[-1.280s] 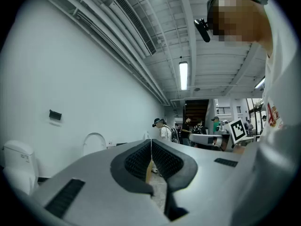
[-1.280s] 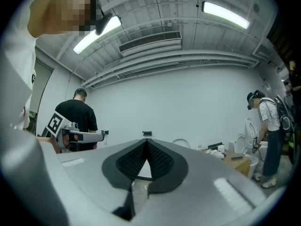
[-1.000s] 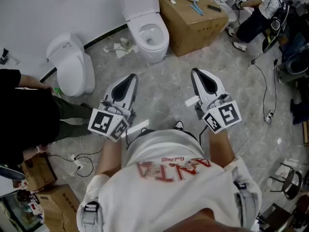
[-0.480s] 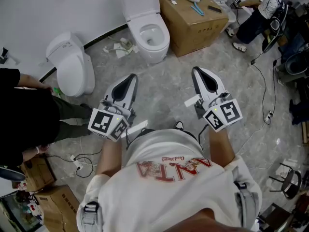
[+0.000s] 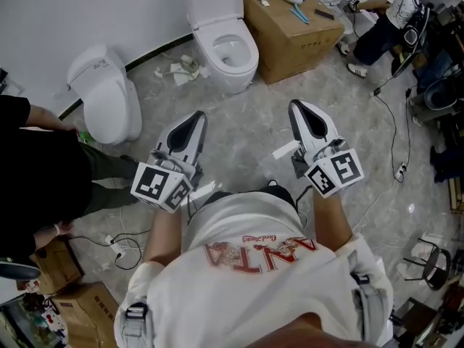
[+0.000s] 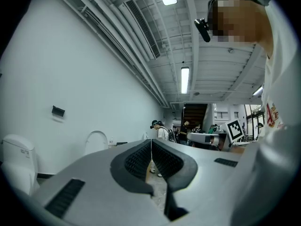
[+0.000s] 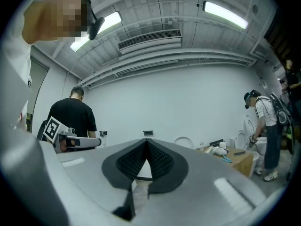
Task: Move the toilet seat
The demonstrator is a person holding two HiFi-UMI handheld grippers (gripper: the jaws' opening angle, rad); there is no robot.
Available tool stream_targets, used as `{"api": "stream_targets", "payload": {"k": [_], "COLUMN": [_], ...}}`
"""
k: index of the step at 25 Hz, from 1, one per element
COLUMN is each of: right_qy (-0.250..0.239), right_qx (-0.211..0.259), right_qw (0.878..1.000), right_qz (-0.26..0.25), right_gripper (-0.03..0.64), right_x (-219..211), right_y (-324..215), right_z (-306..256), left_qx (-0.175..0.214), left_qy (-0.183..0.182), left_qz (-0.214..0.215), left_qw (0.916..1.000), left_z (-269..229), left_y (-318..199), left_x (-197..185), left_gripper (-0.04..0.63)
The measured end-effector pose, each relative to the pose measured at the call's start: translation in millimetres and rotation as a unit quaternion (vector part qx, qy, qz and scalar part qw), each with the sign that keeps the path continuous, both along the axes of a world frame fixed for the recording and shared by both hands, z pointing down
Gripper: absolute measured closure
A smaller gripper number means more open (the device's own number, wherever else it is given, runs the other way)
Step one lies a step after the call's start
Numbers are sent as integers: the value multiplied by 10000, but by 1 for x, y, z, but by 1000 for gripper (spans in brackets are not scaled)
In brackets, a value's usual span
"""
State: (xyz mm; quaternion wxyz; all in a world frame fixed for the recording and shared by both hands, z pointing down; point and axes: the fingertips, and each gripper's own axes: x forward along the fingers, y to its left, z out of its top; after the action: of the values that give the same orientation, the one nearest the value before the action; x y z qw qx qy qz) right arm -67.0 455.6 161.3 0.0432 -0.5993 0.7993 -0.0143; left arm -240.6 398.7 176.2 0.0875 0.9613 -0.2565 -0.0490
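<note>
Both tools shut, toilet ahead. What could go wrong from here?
Left tool and right tool are shut; arriving so, they would likely knock the white open toilet rather than grip it. White paper scraps beside its base could slip underfoot. The brown cardboard box stands close beside it and may crowd the right tool.

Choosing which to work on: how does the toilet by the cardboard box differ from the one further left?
The right-hand white toilet has its lid raised, bowl exposed; the left-hand white toilet has it down, bowl covered. The right-hand one stands beside the brown cardboard box; the left-hand one stands apart. Both back onto the white wall.
</note>
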Motion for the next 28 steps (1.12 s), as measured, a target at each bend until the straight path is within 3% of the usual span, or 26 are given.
{"api": "stream_targets", "payload": {"k": [7,16,22,28], "right_qy": [199,-3,-123,-276], "right_qx": [-96,-363,-334,-404], "right_qw": [9998,9993,9992,9986], "right_qz": [-17,-98,-176,-187], "right_gripper": [614,614,614,614], "right_x": [-37,-27,-2,50], "right_y": [-16,-60,-105,-146], "right_z": [2,27,32,36], "left_qx": [-240,-322,-274,-294], "left_qy": [24,-75,-222,-311], "left_qz": [47,-37,-141,-209], "left_qw": [9997,9994,9993,9989], "left_z": [25,36,31,28], "left_y": [-12,-51,-93,-134], "left_x": [-36,-27,-4,45], "left_gripper": [582,583,583,581]}}
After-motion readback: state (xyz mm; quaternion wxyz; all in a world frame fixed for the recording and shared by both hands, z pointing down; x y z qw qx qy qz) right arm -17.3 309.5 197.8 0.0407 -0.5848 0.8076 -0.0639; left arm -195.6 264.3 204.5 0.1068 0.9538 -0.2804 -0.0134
